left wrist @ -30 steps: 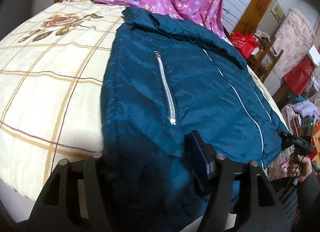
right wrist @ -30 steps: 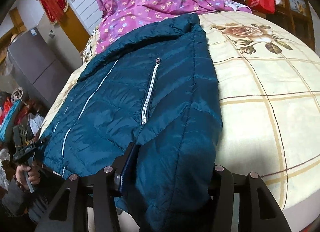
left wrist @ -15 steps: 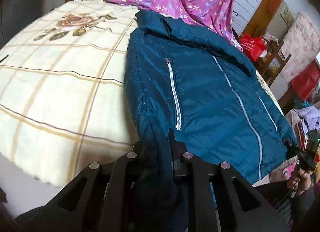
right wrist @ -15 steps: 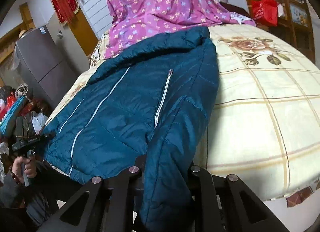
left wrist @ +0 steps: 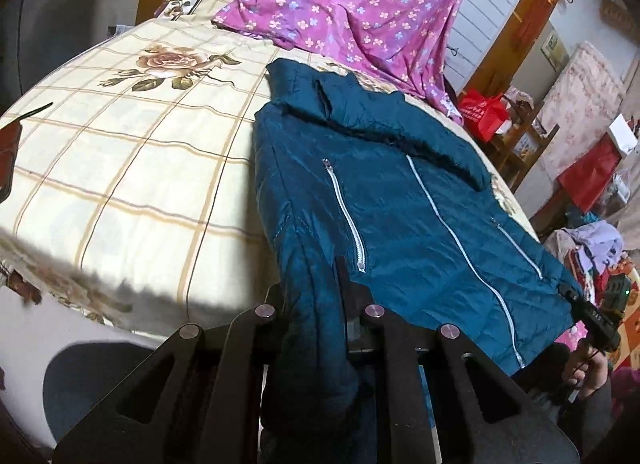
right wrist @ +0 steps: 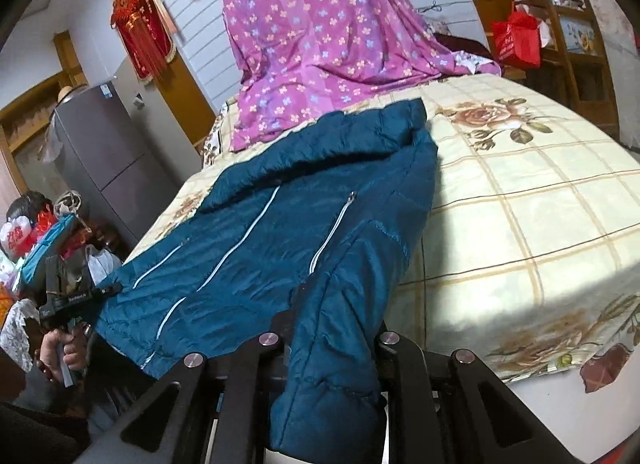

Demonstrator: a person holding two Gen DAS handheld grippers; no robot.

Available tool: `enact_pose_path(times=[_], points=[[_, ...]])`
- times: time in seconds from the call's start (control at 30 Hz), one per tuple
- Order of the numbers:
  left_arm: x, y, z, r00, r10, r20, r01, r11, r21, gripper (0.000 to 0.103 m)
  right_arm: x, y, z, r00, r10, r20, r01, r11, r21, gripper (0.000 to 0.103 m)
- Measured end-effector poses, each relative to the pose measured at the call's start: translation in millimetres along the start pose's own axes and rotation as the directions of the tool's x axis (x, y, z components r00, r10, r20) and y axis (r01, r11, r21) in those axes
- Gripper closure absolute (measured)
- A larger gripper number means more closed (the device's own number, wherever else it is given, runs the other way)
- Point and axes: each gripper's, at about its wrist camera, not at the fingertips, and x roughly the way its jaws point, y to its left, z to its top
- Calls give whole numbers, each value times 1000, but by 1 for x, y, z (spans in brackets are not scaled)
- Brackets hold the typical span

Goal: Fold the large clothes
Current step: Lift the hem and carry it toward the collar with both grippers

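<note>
A teal puffer jacket (left wrist: 400,200) with white zippers lies front-up on the bed, collar toward the headboard. My left gripper (left wrist: 316,304) is shut on the jacket's left sleeve (left wrist: 312,324), which hangs over the bed's near edge. My right gripper (right wrist: 332,328) is shut on the jacket's right sleeve (right wrist: 340,344) at the near edge; the jacket (right wrist: 288,216) spreads away from it. Each gripper also shows in the other view: the right one (left wrist: 592,320) at the jacket's hem corner, the left one (right wrist: 80,296) likewise.
The bed has a cream checked sheet with roses (left wrist: 132,168) (right wrist: 520,200). A purple flowered cloth (left wrist: 360,12) (right wrist: 320,44) covers the headboard end. A red bag and wooden shelves (left wrist: 484,112) stand on one side of the bed, a grey fridge (right wrist: 100,156) and clutter on the other.
Both grippers have closed on the sleeves and pulled back from the bed. The jacket has slid toward the near edge, sleeves now hanging off it.
</note>
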Motion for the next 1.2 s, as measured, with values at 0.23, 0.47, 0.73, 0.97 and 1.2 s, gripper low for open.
enact_pose_path(times=[0.23, 0.47, 0.73, 0.97, 1.2], points=[[-35, 3, -10, 998, -45, 40, 46, 999, -29, 92, -32, 3, -10, 998, 38, 58, -40, 999, 32, 87], [-60, -6, -19, 997, -50, 60, 51, 999, -10, 92, -56, 7, -21, 993, 70, 100, -75, 996, 43, 88], [-76, -10, -21, 993, -55, 102, 56, 998, -6, 92, -70, 13, -18, 992, 47, 116, -48, 999, 2, 88], [-79, -24, 20, 980, -30, 196, 25, 999, 24, 92, -72, 24, 15, 986, 8, 165, 2, 998, -62, 88], [-70, -36, 68, 962, -25, 272, 21, 1000, 16, 92, -63, 33, 54, 975, -24, 220, 41, 996, -75, 88]])
